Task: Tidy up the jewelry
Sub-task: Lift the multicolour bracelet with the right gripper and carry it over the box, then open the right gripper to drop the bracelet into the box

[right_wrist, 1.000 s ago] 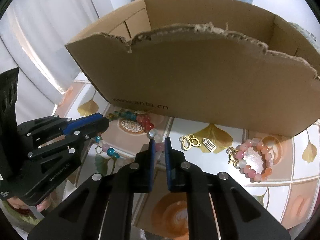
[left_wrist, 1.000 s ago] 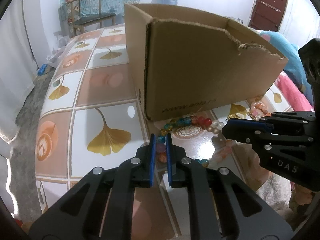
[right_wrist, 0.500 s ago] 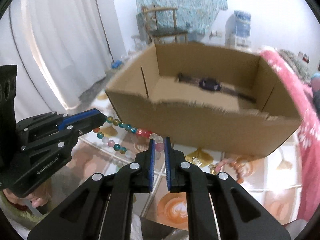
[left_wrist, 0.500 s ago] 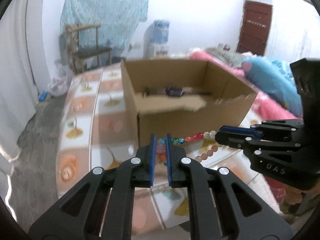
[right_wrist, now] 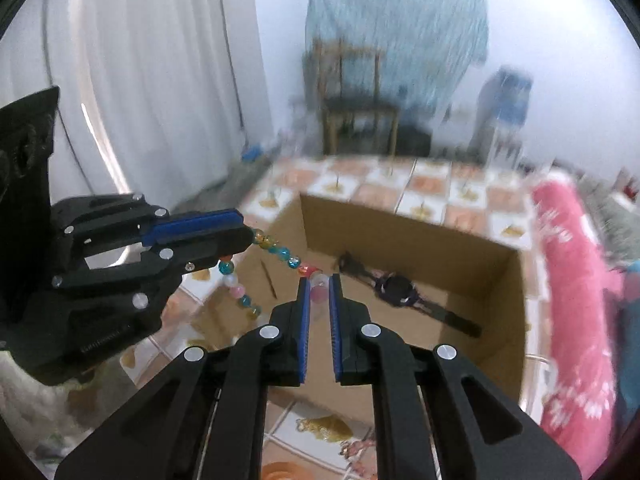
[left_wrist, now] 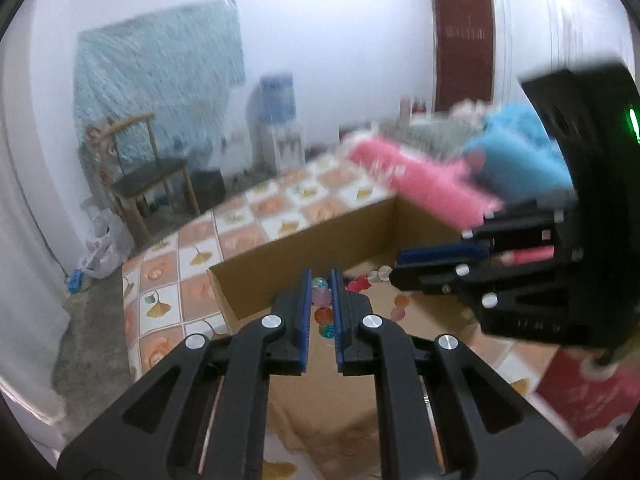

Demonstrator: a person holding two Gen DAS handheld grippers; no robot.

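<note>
Both the left hand-held gripper [left_wrist: 321,294] and right hand-held gripper [right_wrist: 319,294] pinch the bead bracelet [right_wrist: 280,254], now lifted off the bench and held over the open cardboard box [right_wrist: 500,300]. Its glassy blue, red, pink and white beads sag between them above a dark watch [right_wrist: 396,290].

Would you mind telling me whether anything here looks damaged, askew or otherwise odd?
Nothing looks damaged. The bead bracelet is strung between the left gripper and the right gripper above the cardboard box, part of it dangling. A watch lies diagonally on the box floor.
</note>
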